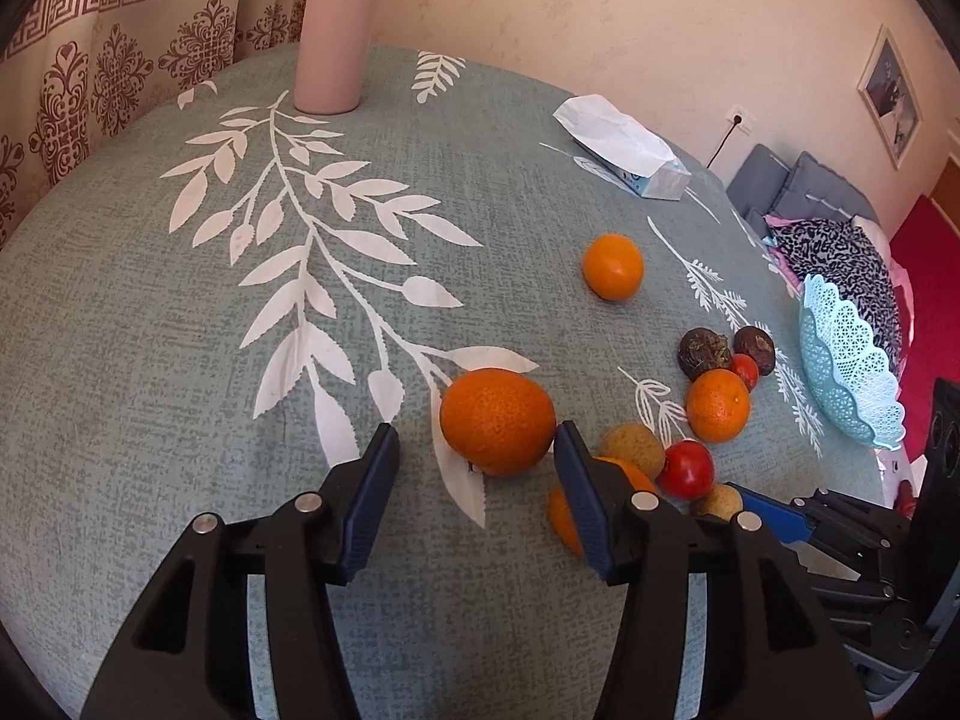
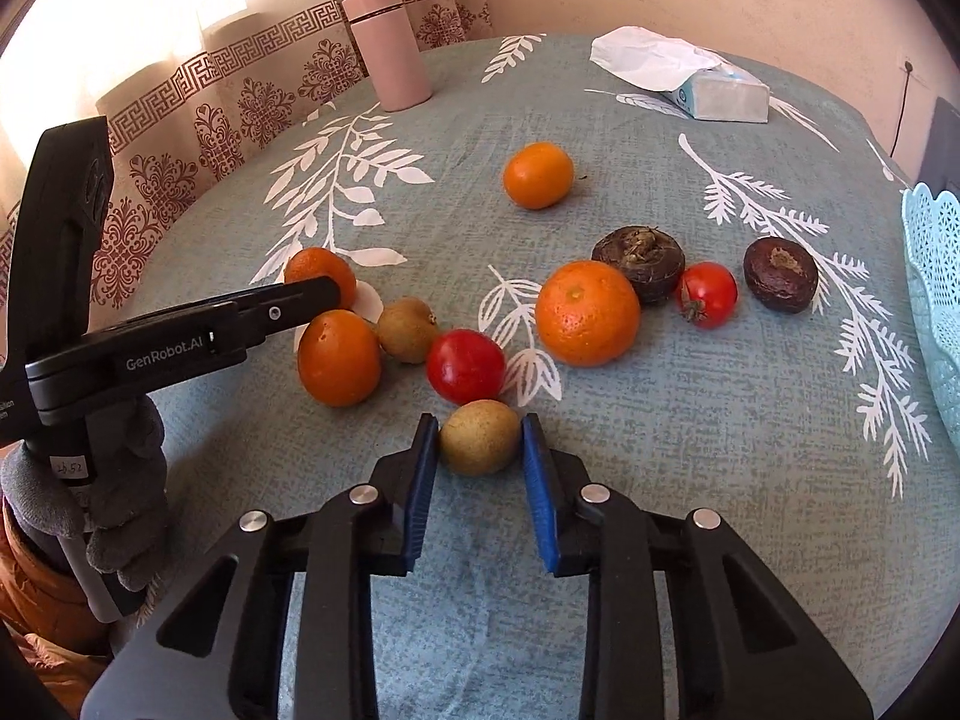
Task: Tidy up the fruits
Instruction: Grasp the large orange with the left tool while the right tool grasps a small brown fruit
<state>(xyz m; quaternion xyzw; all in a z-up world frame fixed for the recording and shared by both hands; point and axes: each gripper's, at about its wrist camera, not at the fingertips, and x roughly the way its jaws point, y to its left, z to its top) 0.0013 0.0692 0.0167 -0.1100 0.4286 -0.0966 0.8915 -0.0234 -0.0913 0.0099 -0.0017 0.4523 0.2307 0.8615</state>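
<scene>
Right tongs [image 2: 480,441] clenched on a small tan-brown fruit [image 2: 479,437], blue pads pressed to both its sides, on the leaf-patterned worktop [image 2: 690,450]. Just beyond the tips: red tomato [image 2: 465,365]; further out and rightward, a large orange [image 2: 587,312], two dark brown fruits, a second tomato. Light blue basket [image 2: 936,300] at far right edge. Left tongs [image 1: 477,441] released, spread about an orange [image 1: 497,421]; right pad touching its side, left pad apart. Pink flask [image 1: 336,30] and tissue pack [image 1: 624,147] well beyond.
</scene>
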